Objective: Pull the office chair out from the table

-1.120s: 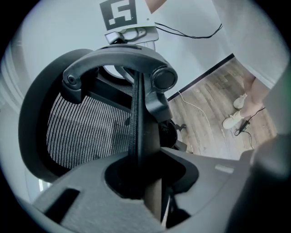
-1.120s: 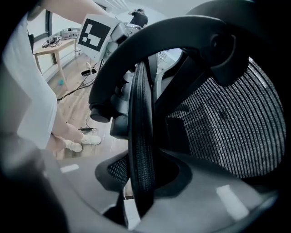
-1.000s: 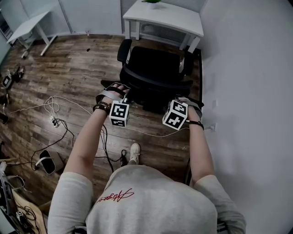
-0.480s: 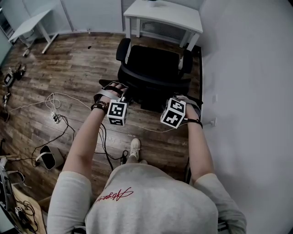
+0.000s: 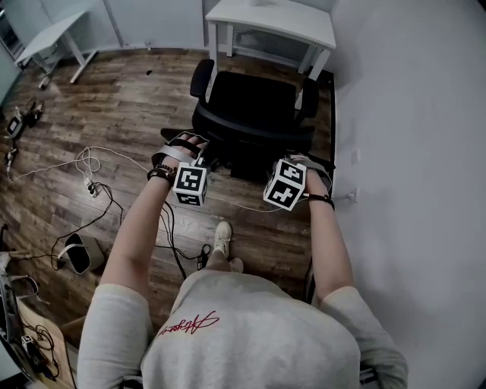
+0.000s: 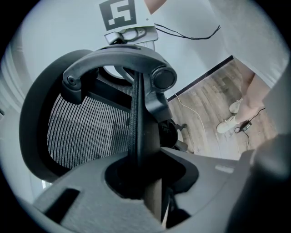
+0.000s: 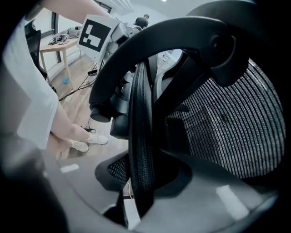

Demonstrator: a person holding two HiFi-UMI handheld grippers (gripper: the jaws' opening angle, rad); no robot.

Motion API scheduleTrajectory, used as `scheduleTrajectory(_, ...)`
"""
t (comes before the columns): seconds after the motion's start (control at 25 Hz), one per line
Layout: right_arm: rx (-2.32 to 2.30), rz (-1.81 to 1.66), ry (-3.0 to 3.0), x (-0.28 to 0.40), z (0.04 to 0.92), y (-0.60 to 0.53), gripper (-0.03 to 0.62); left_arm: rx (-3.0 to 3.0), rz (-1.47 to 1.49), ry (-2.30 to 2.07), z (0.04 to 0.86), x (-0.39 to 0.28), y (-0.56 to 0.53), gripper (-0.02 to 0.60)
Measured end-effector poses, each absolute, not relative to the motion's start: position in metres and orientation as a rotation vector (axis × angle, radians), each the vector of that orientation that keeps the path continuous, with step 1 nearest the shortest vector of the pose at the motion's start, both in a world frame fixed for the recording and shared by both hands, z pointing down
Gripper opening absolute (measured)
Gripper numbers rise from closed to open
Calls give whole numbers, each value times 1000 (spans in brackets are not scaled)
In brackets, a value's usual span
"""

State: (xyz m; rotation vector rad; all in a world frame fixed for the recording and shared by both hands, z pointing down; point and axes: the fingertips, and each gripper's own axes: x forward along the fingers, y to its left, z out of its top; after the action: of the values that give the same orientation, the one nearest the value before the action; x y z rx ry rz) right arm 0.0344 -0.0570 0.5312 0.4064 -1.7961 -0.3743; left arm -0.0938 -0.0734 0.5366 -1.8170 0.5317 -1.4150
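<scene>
The black office chair (image 5: 250, 102) stands on the wood floor just in front of the white table (image 5: 273, 19), with its seat facing the table. My left gripper (image 5: 201, 152) is shut on the left rim of the mesh backrest (image 6: 136, 132), which runs upright between the jaws of this left gripper (image 6: 143, 182). On the right rim of the backrest (image 7: 138, 136), my right gripper (image 5: 302, 158) is shut in the same way; the rim passes between the jaws of this right gripper (image 7: 141, 186). Both marker cubes face me.
A white wall (image 5: 410, 152) runs close along the chair's right side. Cables (image 5: 99, 205) and a power strip (image 5: 91, 186) lie on the floor at left, with a grey object (image 5: 76, 254) beside them. A second white desk (image 5: 45, 38) stands far left. The person's shoe (image 5: 222, 235) is behind the chair.
The chair has rolled a little away from the table, towards me. Both grippers came back with it and kept their hold on the backrest.
</scene>
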Motion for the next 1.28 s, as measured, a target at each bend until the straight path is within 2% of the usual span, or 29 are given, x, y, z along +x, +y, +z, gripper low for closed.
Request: scheduleTrajectory(1.28,399,-377,-1792,30,532,19,113,-1804,-1408,552,538,-99,4,86)
